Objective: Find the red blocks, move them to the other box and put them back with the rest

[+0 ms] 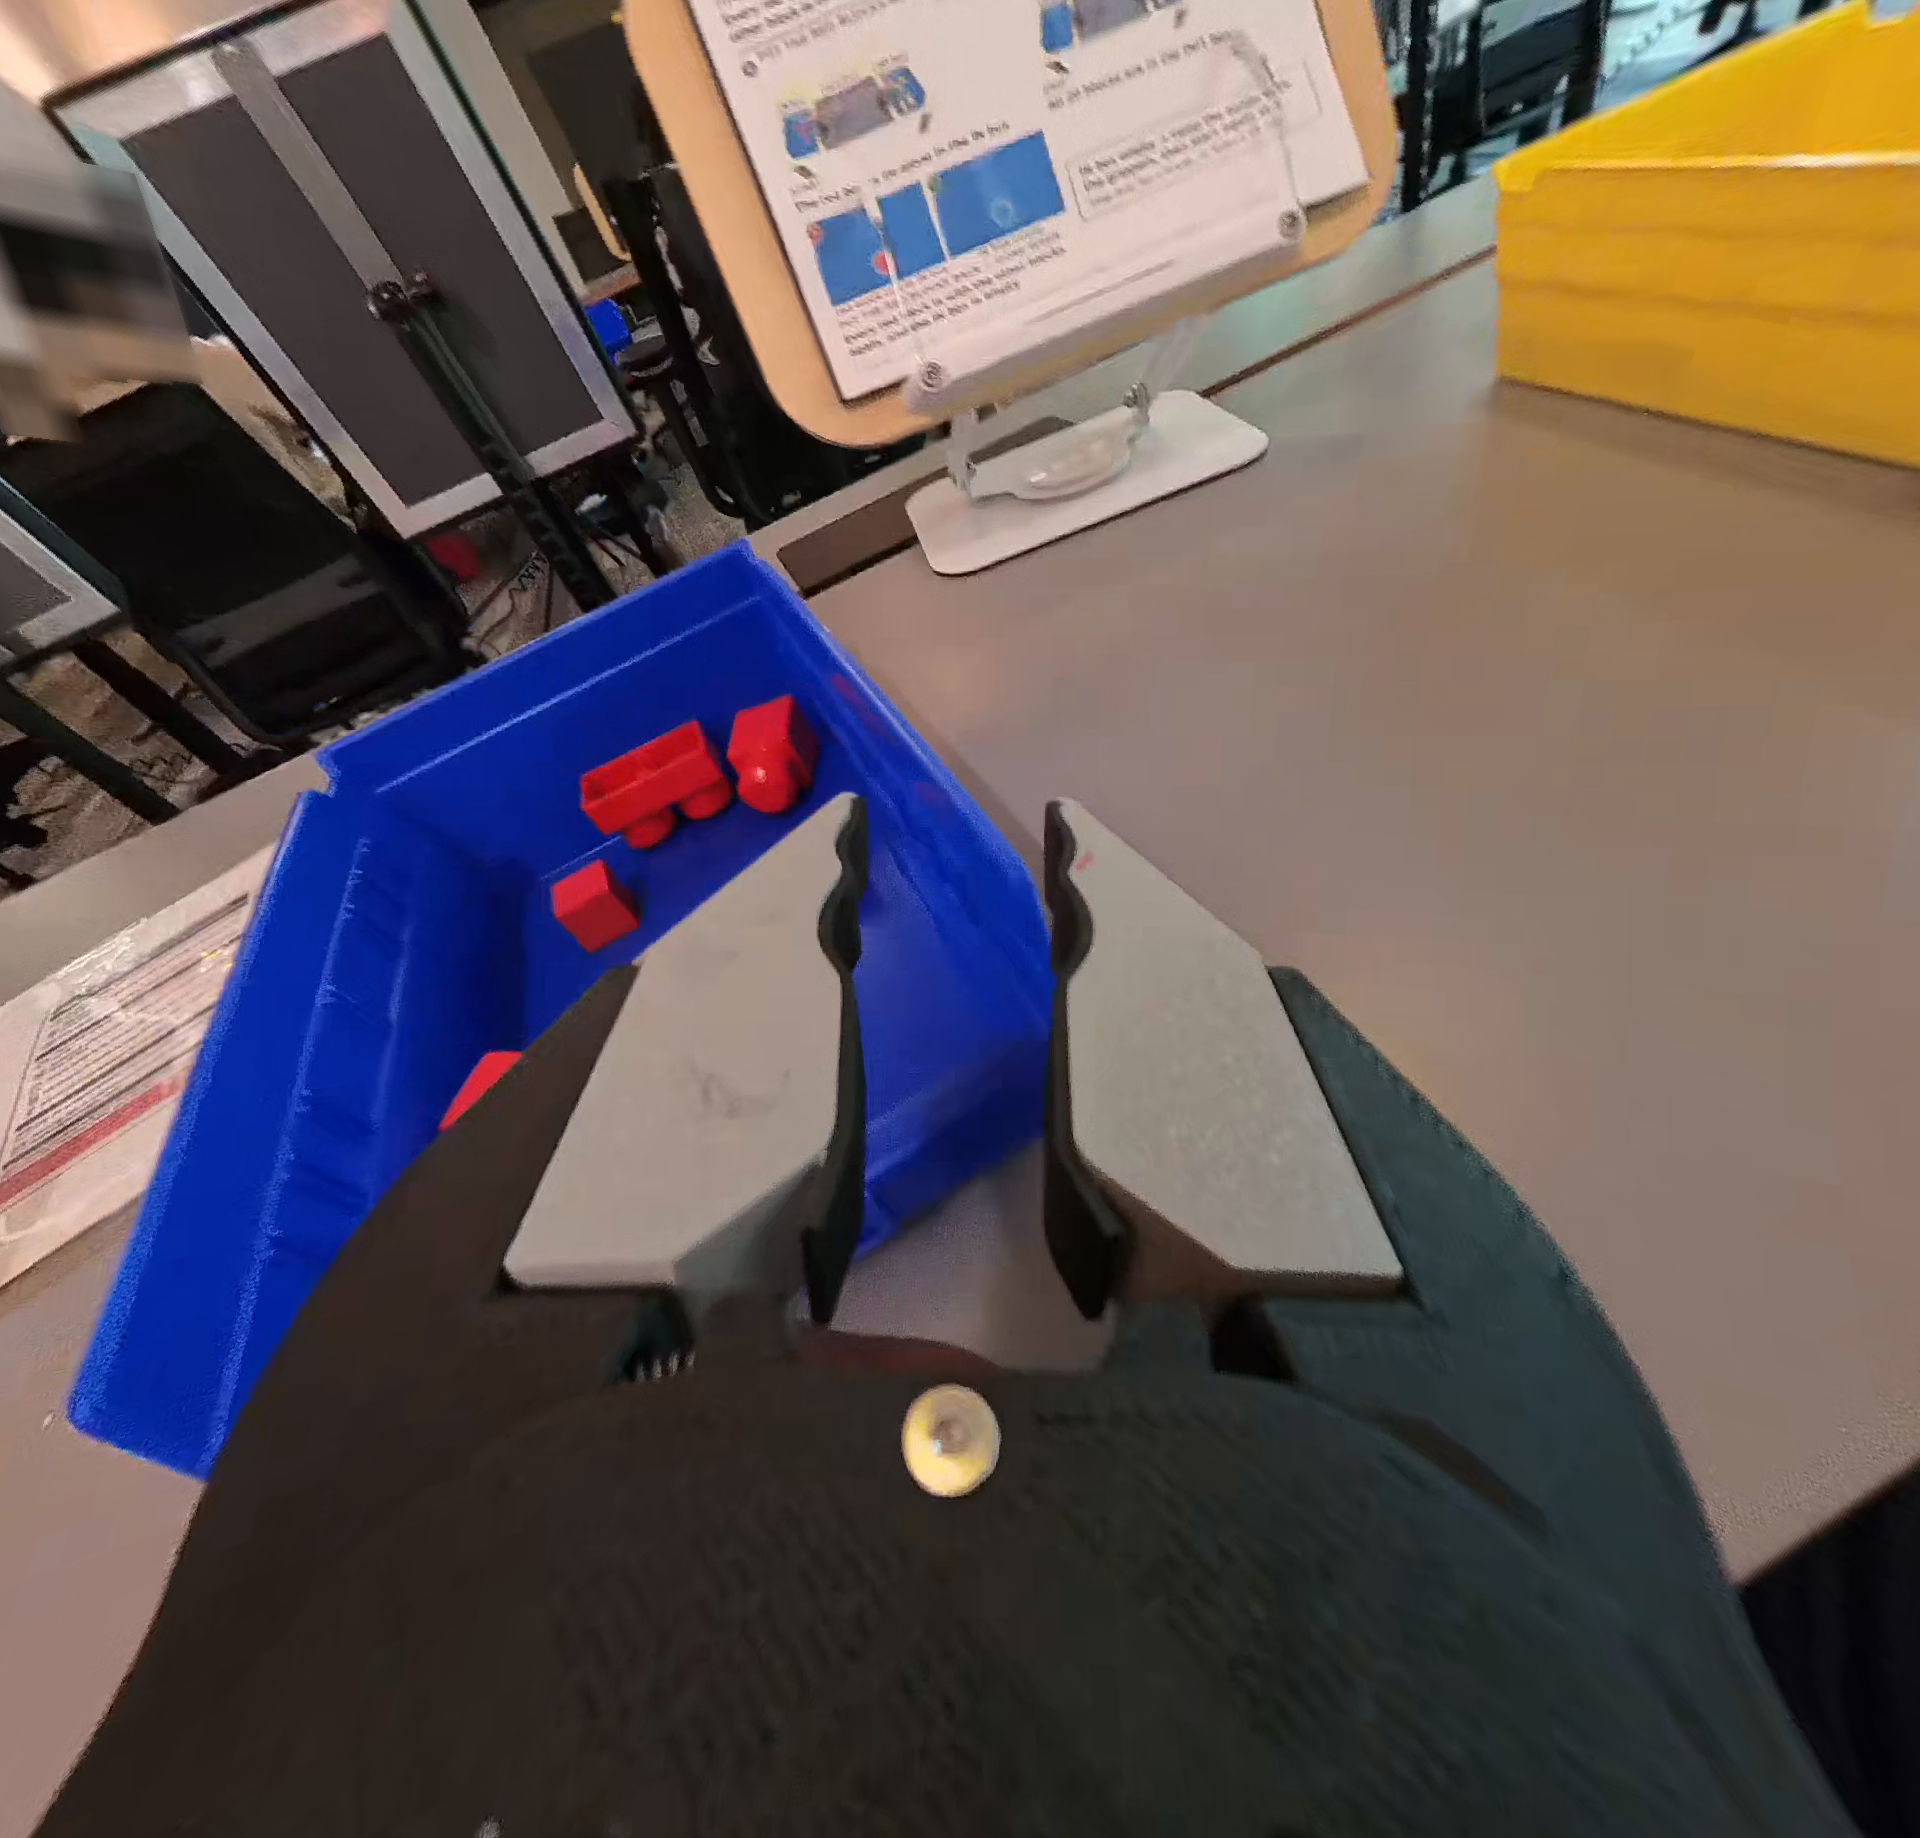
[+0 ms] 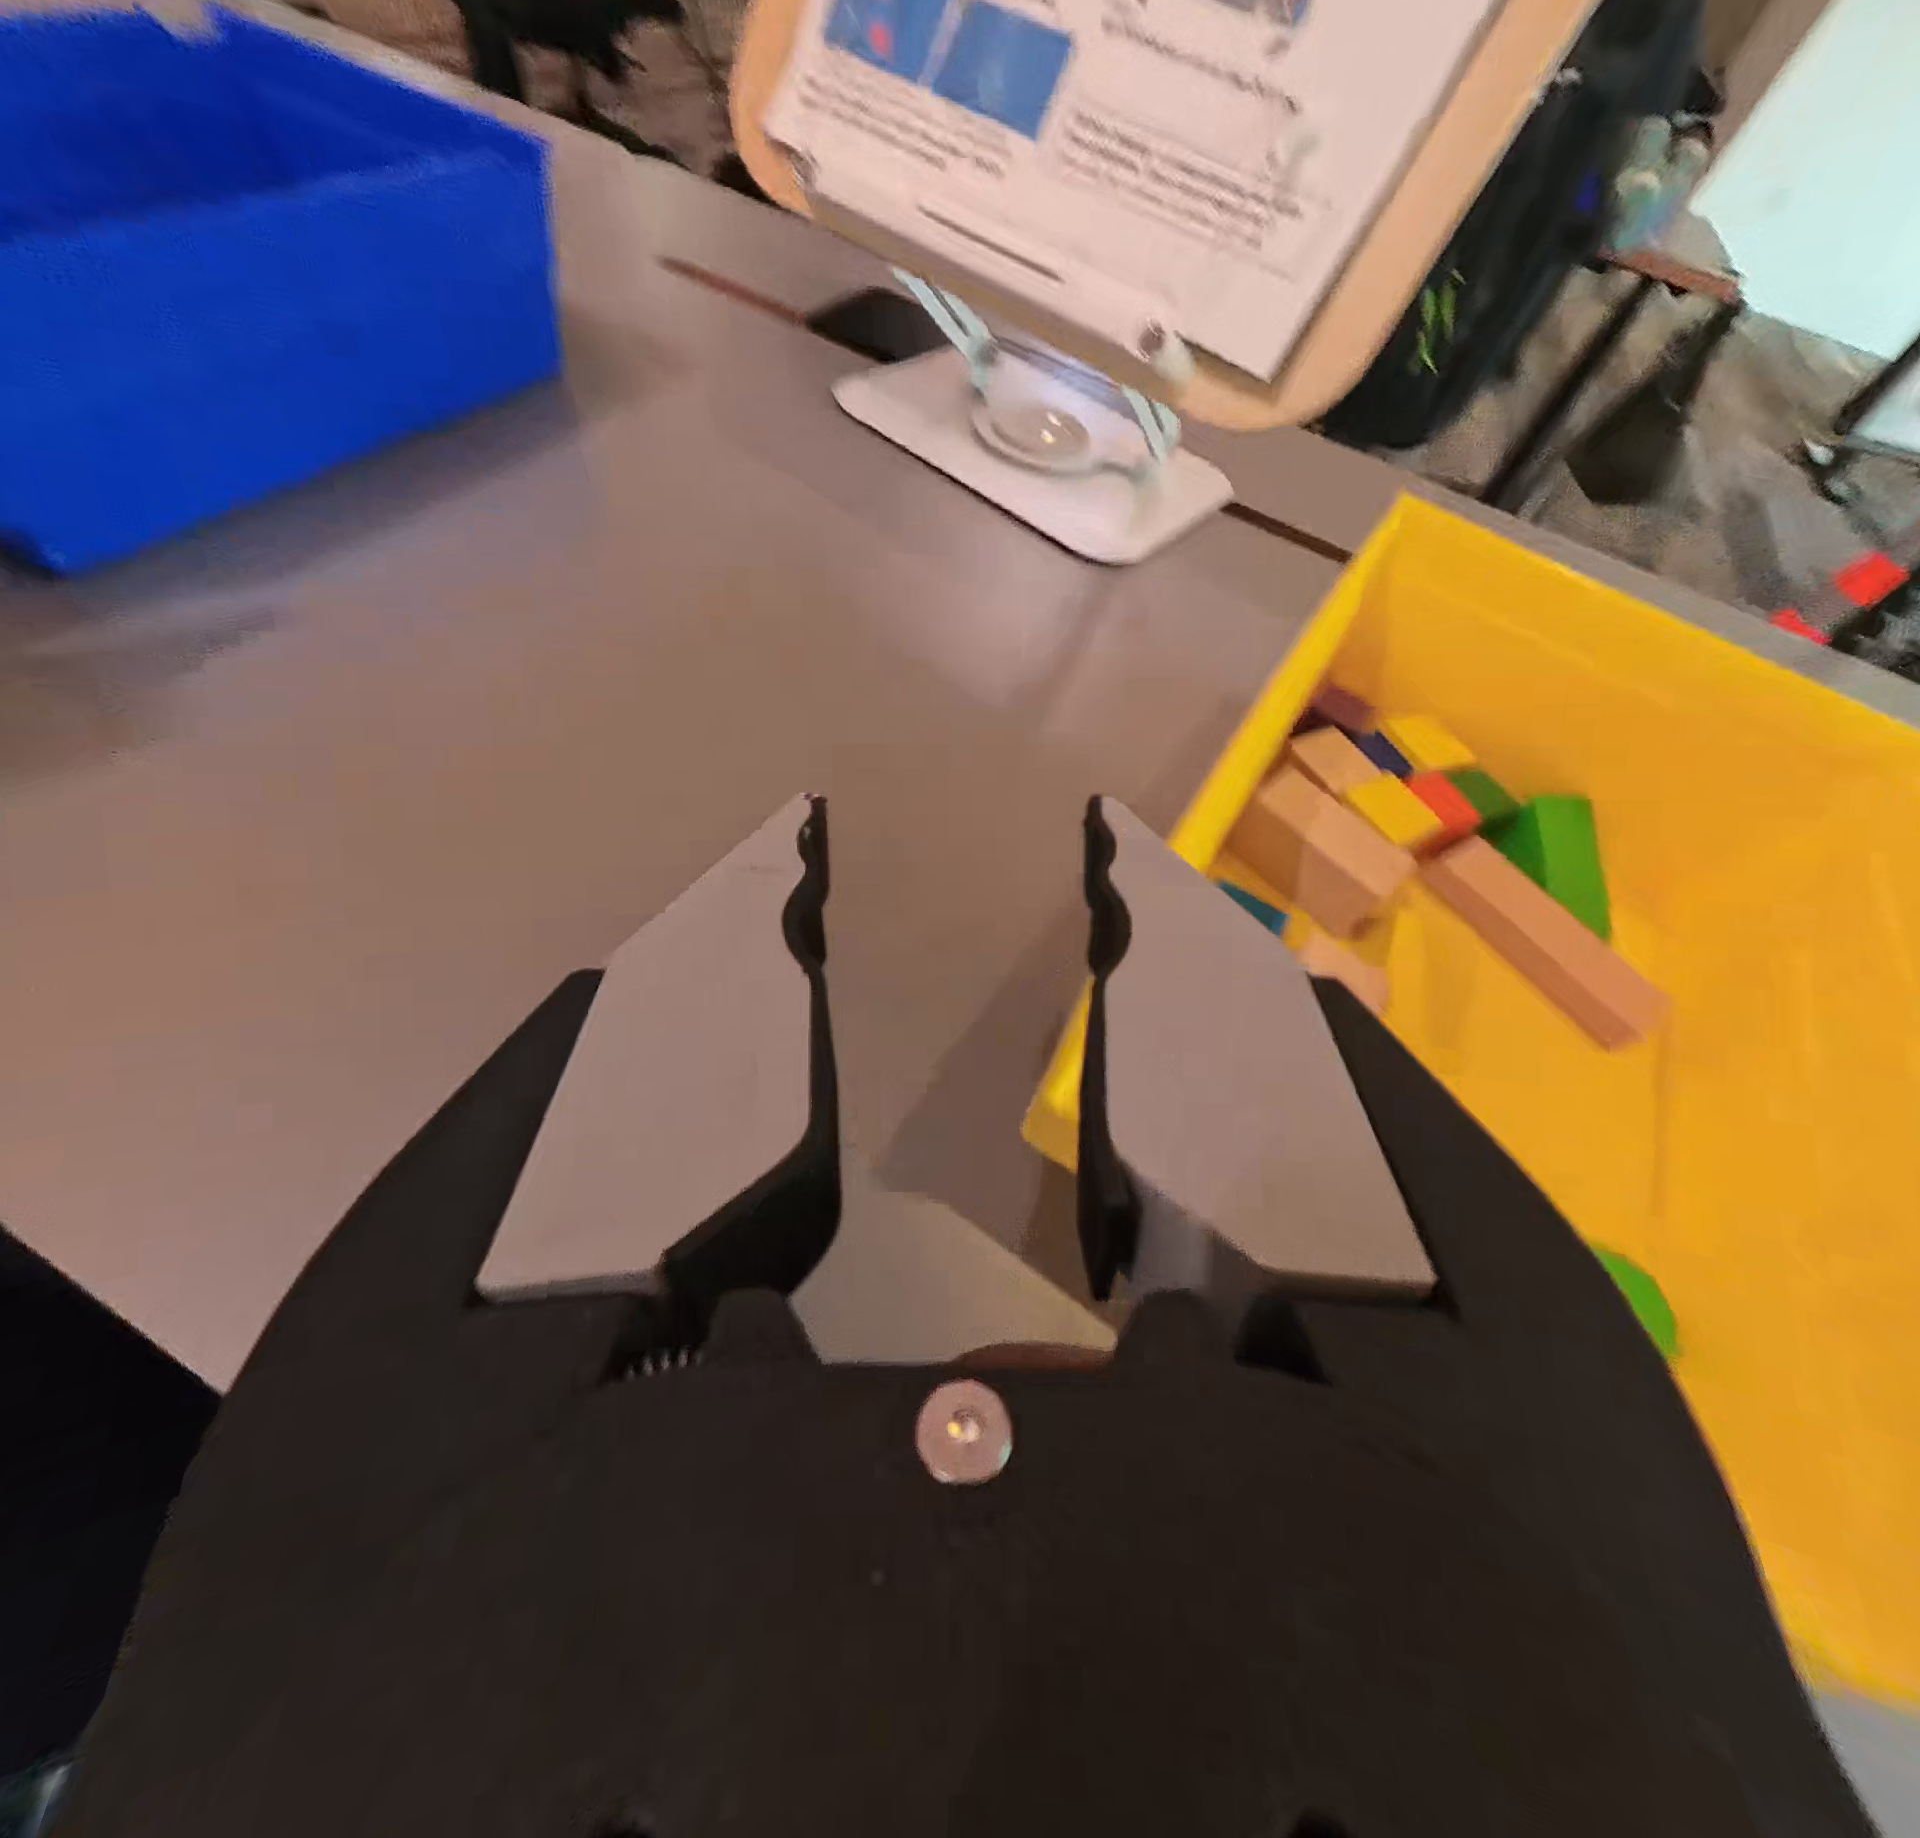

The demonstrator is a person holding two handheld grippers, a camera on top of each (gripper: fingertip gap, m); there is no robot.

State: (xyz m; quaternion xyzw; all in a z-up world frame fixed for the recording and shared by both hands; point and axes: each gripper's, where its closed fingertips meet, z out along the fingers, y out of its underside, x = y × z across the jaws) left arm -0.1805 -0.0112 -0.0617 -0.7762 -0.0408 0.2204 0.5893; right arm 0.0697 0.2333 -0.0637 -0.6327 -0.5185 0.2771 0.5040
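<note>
Red blocks [image 1: 665,801] scattered in blue box [image 1: 312,1113], mixed blocks [image 2: 1392,832] in yellow box [image 2: 1766,1113]

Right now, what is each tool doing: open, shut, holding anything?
Left tool: open, empty, over the blue box of red blocks.
Right tool: open, empty, beside the yellow box.

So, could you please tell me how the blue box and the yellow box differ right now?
The blue box holds only red blocks, loosely spread; the yellow box holds a heap of mixed blocks: natural wood, green, yellow and others. The blue box sits by the left claw, the yellow box by the right claw. Both are open-topped boxes on the grey table.
</note>
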